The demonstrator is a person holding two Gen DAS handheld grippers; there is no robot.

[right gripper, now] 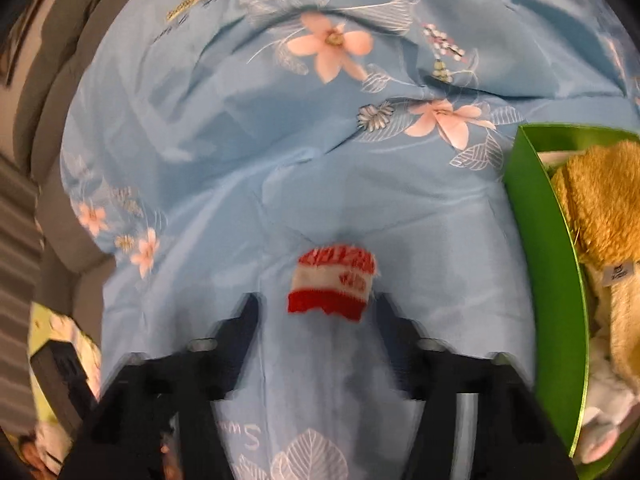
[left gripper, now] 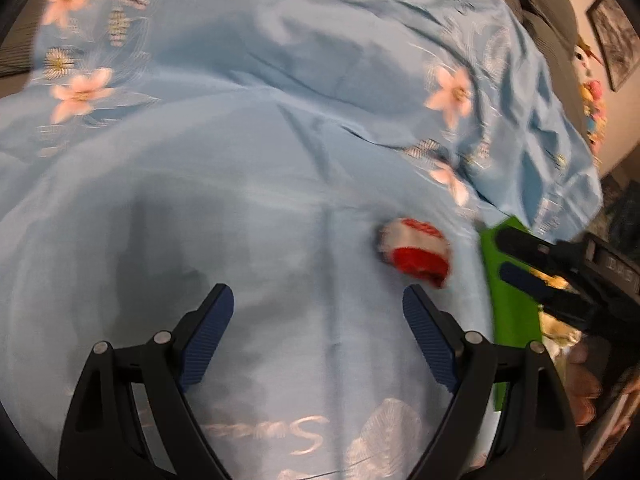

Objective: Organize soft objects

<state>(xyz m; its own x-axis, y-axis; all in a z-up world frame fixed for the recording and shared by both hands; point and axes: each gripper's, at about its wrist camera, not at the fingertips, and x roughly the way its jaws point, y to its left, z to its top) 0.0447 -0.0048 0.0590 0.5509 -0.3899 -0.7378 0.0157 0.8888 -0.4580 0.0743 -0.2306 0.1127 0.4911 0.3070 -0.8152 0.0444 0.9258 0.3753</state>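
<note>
Right hand-held gripper [right gripper: 316, 312], jaws spread wide, frames the red-and-white knitted piece [right gripper: 332, 288] lying straight ahead on the blue floral bedsheet [right gripper: 240, 140], stripes crosswise; left hand-held gripper [left gripper: 318, 312], also spread, sits farther away. Green box [right gripper: 552, 264] waits rightward.
</note>
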